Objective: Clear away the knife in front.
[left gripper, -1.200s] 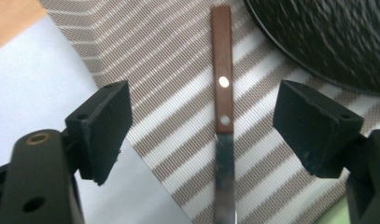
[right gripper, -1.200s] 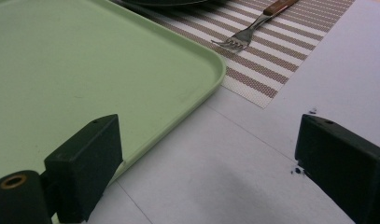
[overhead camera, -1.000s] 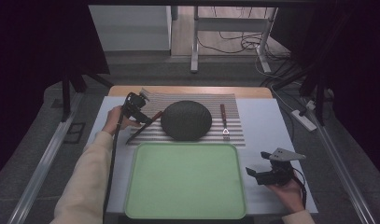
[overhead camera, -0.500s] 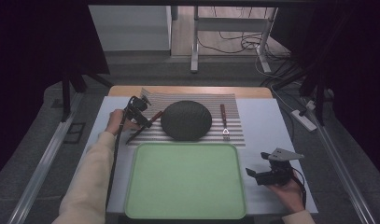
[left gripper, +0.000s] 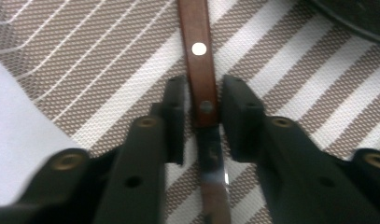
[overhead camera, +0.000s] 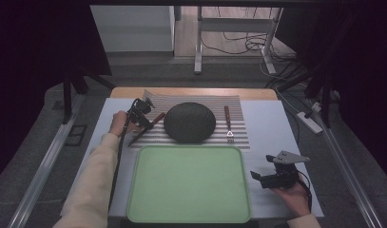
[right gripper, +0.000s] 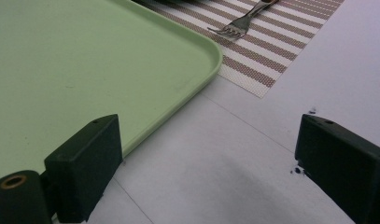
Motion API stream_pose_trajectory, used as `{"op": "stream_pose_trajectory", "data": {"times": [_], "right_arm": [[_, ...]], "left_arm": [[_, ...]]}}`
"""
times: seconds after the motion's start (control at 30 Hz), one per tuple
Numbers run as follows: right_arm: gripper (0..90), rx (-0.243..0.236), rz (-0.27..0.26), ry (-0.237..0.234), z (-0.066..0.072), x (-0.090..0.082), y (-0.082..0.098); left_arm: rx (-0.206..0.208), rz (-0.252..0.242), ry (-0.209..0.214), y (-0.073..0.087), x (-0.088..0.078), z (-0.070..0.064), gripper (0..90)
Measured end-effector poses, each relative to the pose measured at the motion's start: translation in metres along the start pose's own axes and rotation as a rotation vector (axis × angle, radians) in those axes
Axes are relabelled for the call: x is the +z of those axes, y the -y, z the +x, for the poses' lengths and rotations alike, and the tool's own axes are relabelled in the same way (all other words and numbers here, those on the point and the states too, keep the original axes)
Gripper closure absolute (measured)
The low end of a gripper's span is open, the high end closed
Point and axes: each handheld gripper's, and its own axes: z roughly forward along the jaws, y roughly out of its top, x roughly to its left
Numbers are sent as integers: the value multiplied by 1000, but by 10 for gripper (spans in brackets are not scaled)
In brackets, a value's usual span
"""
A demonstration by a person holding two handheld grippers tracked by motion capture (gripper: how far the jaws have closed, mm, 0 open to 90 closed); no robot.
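A knife with a brown riveted handle (left gripper: pixel 199 56) and a steel blade (left gripper: pixel 214 186) lies on the striped placemat (left gripper: pixel 108 56). My left gripper (left gripper: pixel 202 100) straddles the end of the handle where it meets the blade. Its jaws have just been closing, and a thin gap still shows on each side of the handle. In the high view the left gripper (overhead camera: pixel 146 122) is over the knife (overhead camera: pixel 142 133), left of a dark domed bowl (overhead camera: pixel 189 122). My right gripper (overhead camera: pixel 257 176) rests open and empty on the table to the right of the green tray (overhead camera: pixel 188 183).
A fork (overhead camera: pixel 227 123) with a brown handle lies on the placemat (overhead camera: pixel 241 140) right of the bowl. The right gripper view looks past the right gripper (right gripper: pixel 211 154) to the tray's corner (right gripper: pixel 197 60) and the fork's tines (right gripper: pixel 232 30). White table surface (overhead camera: pixel 276 128) surrounds the mat.
The left hand has shifted slightly along the knife, toward where handle and blade join, and lowered onto it. The right hand has not moved.
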Motion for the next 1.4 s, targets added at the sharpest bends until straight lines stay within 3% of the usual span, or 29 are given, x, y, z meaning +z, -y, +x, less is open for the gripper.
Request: {"op": "stream_pose_trajectory", "data": {"times": [0.13,0.2,0.37,0.8,1.1,1.4], "right_arm": [[74,-2,-1,-1,0,0,0],[75,-5,0,0,0,0,0],[75,-5,1,-1,0,0,0],[75,-3,4,4,-1,-1,1],[75,-2,1,9,0,-1,1],[75,-1,2,9,0,-1,1]], "left_arm": [[11,13,-21,-2,0,-4,756],[41,36,-41,-5,0,-6,759],[67,56,-74,-8,0,-11,774],[63,33,-53,0,-2,-8,776],[56,27,-59,13,-16,-3,778],[108,3,-59,15,-33,-16,778]]}}
